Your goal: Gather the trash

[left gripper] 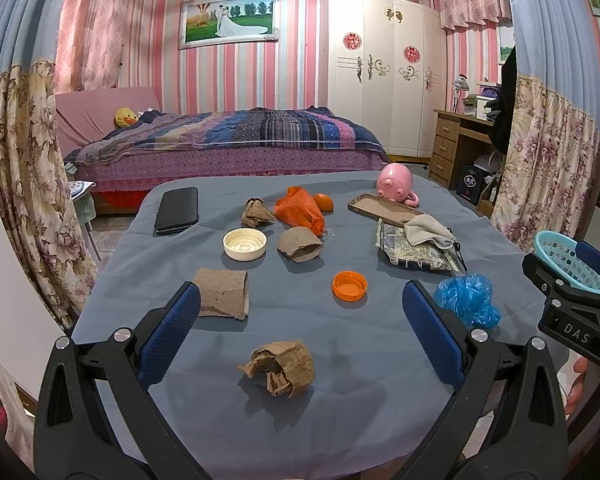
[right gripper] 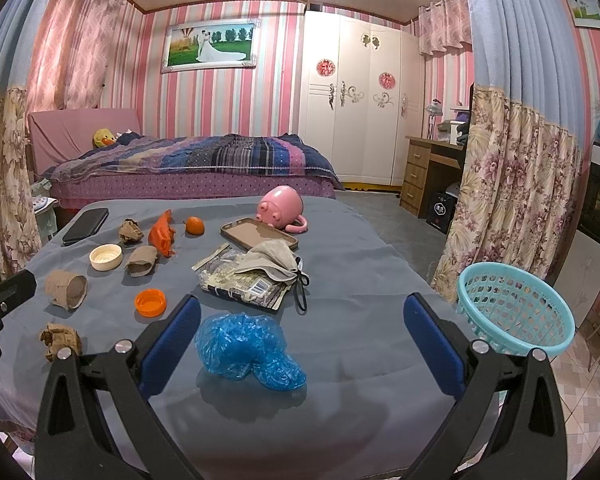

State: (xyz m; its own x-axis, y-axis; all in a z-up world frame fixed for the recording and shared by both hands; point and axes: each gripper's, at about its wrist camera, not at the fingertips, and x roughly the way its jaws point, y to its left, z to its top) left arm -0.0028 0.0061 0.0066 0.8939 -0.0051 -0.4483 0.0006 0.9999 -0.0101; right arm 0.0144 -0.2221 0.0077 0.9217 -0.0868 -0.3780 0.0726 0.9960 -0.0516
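Left wrist view gives me my left gripper (left gripper: 300, 328) spread wide and empty, with a crumpled wad of brown paper (left gripper: 278, 368) lying on the cloth between its blue pads (left gripper: 172, 332), slightly nearer me than the tips. That wad has no clear long axis, so I judge a straight lowering and squeeze would take it.

My right gripper (right gripper: 300, 336) is also wide apart and holds nothing; a crinkled blue plastic bag (right gripper: 248, 352) sits between its fingers, its length running left to right across the gap. The turquoise mesh plastic basket (right gripper: 516, 308) stands at the table's right edge, just beside the right gripper, so that side is nearer for dropping.

Other scraps lie farther out: a torn brown cardboard tube (left gripper: 224, 292), an orange plastic cap (left gripper: 350, 285), a white round lid (left gripper: 245, 243), an orange plastic bag (left gripper: 300, 210).

Everything rests on a blue-grey tablecloth (left gripper: 340, 360), faintly wrinkled. Beyond it I see a bed with a striped quilt (left gripper: 236, 136) and pink striped walls.
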